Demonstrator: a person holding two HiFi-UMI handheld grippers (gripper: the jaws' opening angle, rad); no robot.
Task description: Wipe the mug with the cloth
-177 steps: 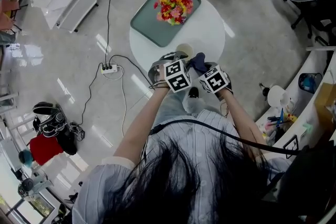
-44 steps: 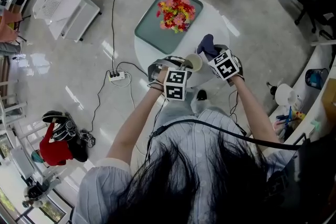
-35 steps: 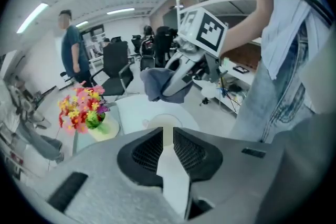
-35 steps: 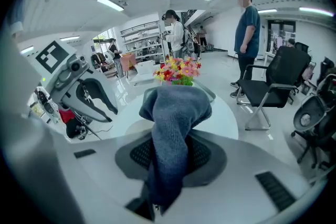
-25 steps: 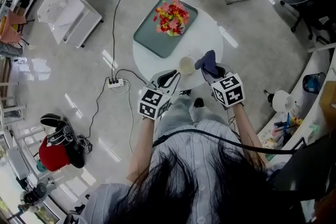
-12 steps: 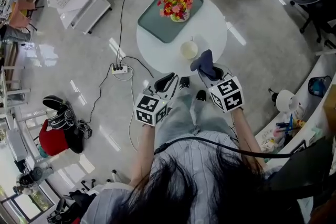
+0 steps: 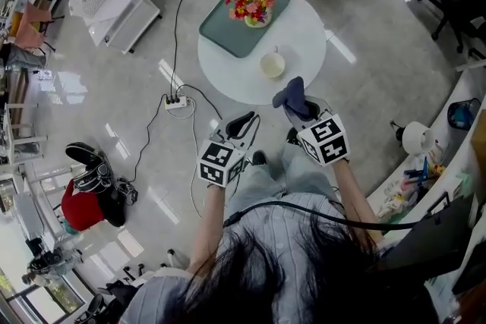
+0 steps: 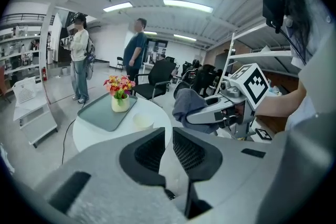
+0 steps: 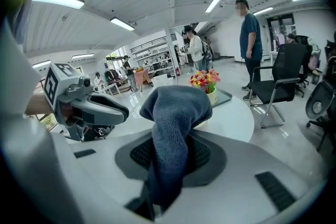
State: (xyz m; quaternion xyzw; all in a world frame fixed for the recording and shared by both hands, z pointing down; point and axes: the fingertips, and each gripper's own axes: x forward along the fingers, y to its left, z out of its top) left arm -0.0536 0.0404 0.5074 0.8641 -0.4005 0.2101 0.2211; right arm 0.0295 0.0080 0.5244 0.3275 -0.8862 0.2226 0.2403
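**Head view.** A round white surface (image 7: 304,38) sits in the upper middle of the frame. A green tray (image 7: 228,34) lies at its upper left edge and carries a vase of flowers (image 7: 250,2). The cream mug (image 7: 272,64) stands upright on the bare lower part of the surface, apart from the tray and touched by neither tool. Below it, off the edge of the surface and over the floor, the right hand-held gripper (image 7: 300,108) holds a dark blue cloth (image 7: 291,96), which bunches up past its tips. The left hand-held gripper (image 7: 243,121) hangs lower left of the mug, well apart from it. A power strip (image 7: 175,102) lies on the floor at the left.

**Left gripper view.** The left hand-held gripper (image 8: 167,140) has its jaws drawn narrow, with only a thin slit between the pads and nothing in it. Beyond them the mug (image 8: 143,121) stands on the surface (image 8: 89,136), just right of the tray (image 8: 102,113) and the flowers (image 8: 119,86). At centre right the right hand-held gripper (image 8: 202,113) carries the cloth (image 8: 186,105). Two people (image 8: 80,55) stand in the background at the upper left.

**Right gripper view.** The right hand-held gripper (image 9: 170,155) is clamped on the cloth (image 9: 176,113), which rises from between the pads and folds over in a rounded hump. The left hand-held gripper (image 9: 105,107) shows at the left. The flowers (image 9: 205,80) and the surface (image 9: 231,115) lie behind the cloth. A person (image 9: 250,44) stands by a black chair (image 9: 281,81) at the right.
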